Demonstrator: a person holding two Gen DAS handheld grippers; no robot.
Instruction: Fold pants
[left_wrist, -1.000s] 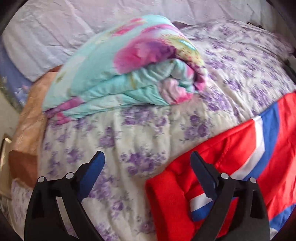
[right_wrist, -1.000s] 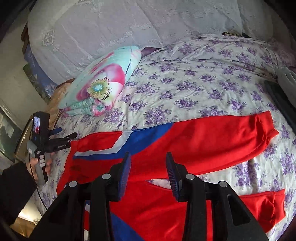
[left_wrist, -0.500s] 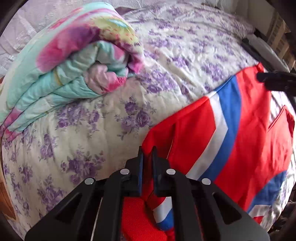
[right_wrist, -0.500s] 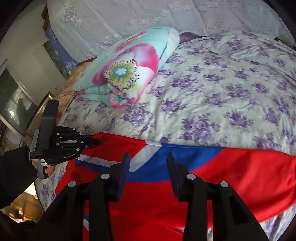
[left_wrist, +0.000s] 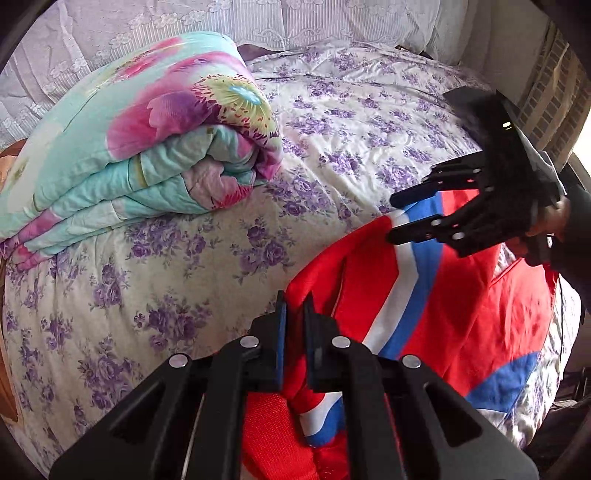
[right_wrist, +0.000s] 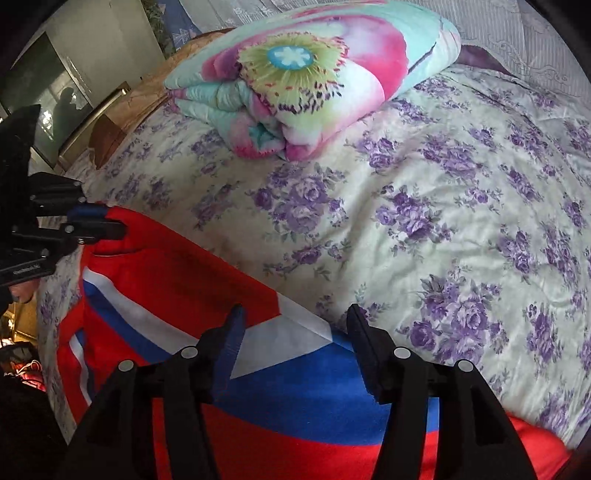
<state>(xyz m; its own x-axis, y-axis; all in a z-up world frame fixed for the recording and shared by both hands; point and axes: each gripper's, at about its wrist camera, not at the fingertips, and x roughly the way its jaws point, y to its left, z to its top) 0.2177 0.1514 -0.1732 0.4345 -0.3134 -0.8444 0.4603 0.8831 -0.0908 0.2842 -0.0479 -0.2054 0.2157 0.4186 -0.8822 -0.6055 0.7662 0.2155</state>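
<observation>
Red pants (left_wrist: 461, 314) with a white and blue stripe lie on the bed; they also show in the right wrist view (right_wrist: 177, 288). My left gripper (left_wrist: 294, 314) is shut on the pants' waistband corner, and shows at the left of the right wrist view (right_wrist: 107, 230). My right gripper (right_wrist: 295, 332) is open, its fingers straddling the far edge of the pants at the white and blue stripe. It also shows in the left wrist view (left_wrist: 391, 219), open over that edge.
A rolled teal and pink flowered quilt (left_wrist: 140, 147) lies on the bed's far left, also in the right wrist view (right_wrist: 306, 74). The bedspread (left_wrist: 369, 122) is white with purple flowers. A white lace cover (left_wrist: 258, 22) lies at the back. A wooden bed edge (right_wrist: 107, 129) is at left.
My left gripper shut on the waistband corner and holds it. My right gripper moved forward and down to the pants' far edge and opened wider.
</observation>
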